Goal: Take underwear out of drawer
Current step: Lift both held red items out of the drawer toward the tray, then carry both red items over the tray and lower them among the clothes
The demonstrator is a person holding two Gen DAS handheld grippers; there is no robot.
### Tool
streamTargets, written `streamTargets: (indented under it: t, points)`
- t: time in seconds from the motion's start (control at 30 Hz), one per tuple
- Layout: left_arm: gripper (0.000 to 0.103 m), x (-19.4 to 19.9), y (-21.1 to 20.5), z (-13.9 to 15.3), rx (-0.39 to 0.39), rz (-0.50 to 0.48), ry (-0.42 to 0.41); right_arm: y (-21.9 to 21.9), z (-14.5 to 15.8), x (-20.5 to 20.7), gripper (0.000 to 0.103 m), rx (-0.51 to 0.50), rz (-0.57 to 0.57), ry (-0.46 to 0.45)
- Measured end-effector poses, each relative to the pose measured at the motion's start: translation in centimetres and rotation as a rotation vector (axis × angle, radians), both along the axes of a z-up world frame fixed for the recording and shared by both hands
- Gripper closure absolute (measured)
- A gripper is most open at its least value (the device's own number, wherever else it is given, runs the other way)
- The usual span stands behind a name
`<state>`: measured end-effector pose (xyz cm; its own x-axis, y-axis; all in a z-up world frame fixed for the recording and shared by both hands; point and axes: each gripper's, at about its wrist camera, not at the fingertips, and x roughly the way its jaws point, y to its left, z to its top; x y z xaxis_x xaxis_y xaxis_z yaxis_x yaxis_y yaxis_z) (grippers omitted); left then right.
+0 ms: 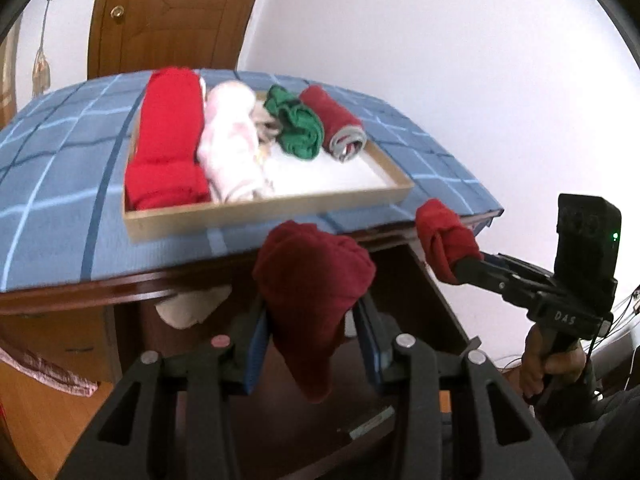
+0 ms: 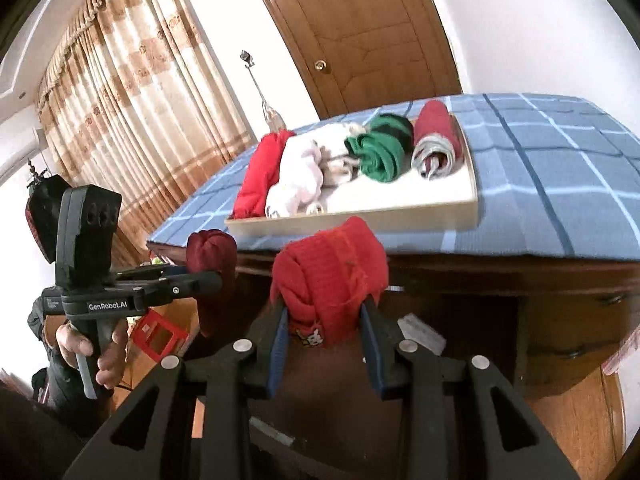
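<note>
Blue-checked tabletop (image 1: 48,184) tray (image 1: 256,210) holds perhaps five rolls; each hand-held gripper (image 1: 316,320) (image 2: 326,312) clamps one roll.

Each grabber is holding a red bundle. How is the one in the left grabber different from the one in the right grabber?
The left gripper's bundle is dark maroon; the right gripper's bundle is a brighter red. The maroon bundle has a loose tail hanging down past the fingers, while the bright red bundle sits as a compact knot. The bright red one shows a small printed patch at its bottom edge; none shows on the maroon one. Both are rolled cloth, pinched between blue pads, in front of the tray.
</note>
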<state>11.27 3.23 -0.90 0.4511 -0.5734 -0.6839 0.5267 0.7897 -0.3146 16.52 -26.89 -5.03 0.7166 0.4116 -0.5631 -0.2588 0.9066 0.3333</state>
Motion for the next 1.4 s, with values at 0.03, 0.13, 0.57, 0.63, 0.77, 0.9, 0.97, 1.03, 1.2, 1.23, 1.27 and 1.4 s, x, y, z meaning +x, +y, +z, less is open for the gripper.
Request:
streamTargets:
  t: [0.03, 0.13, 0.57, 0.63, 0.77, 0.9, 0.97, 1.03, 1.2, 1.23, 1.27, 1.4]
  points:
    - [0.064, 0.2, -0.1, 0.3, -0.001, -0.003, -0.007, 0.0, 0.3, 0.1, 0.067, 0.001, -0.001, -0.007]
    - [0.064, 1.4, -0.7, 1.3, -0.003, -0.009, -0.029, 0.0, 1.3, 1.0, 0.067, -0.004, -0.012, -0.026]
    - [0.064, 4.4, -1.2, 3.3, -0.031, -0.048, -0.082, 1.3, 3.3, 4.2, 0.067, -0.023, -0.049, -0.063]
    - [0.064, 5.0, -1.1, 3.4, -0.042, -0.060, -0.072, 1.5, 3.3, 4.7, 0.067, -0.026, -0.063, -0.059]
    - [0.064, 6.3, -1.5, 3.7, -0.033, -0.085, -0.094, 2.0, 3.3, 5.4, 0.067, -0.034, -0.101, -0.063]
    - [0.064, 7.9, -2.2, 4.0, -0.039, -0.153, -0.092, 2.7, 3.4, 6.0, 0.067, -0.069, -0.151, -0.083]
    - [0.064, 8.7, -2.8, 3.9, -0.024, -0.176, -0.079, 2.8, 3.7, 6.4, 0.067, -0.062, -0.175, -0.086]
    - [0.064, 9.5, -3.3, 3.6, -0.010, -0.185, -0.064, 2.9, 3.9, 6.7, 0.067, -0.063, -0.198, -0.090]
    - [0.064, 11.0, -4.5, 3.1, 0.009, -0.167, -0.029, 2.4, 4.2, 7.2, 0.067, -0.055, -0.221, -0.118]
    - [0.064, 11.0, -4.7, 3.0, 0.015, -0.155, -0.030, 1.9, 4.1, 7.3, 0.067, -0.047, -0.218, -0.120]
    - [0.064, 11.0, -4.9, 3.0, 0.019, -0.142, -0.034, 1.5, 4.0, 7.4, 0.067, -0.038, -0.209, -0.121]
    - [0.064, 10.6, -5.5, 3.3, -0.001, -0.062, -0.054, -0.1, 4.1, 7.9, 0.067, -0.035, -0.169, -0.137]
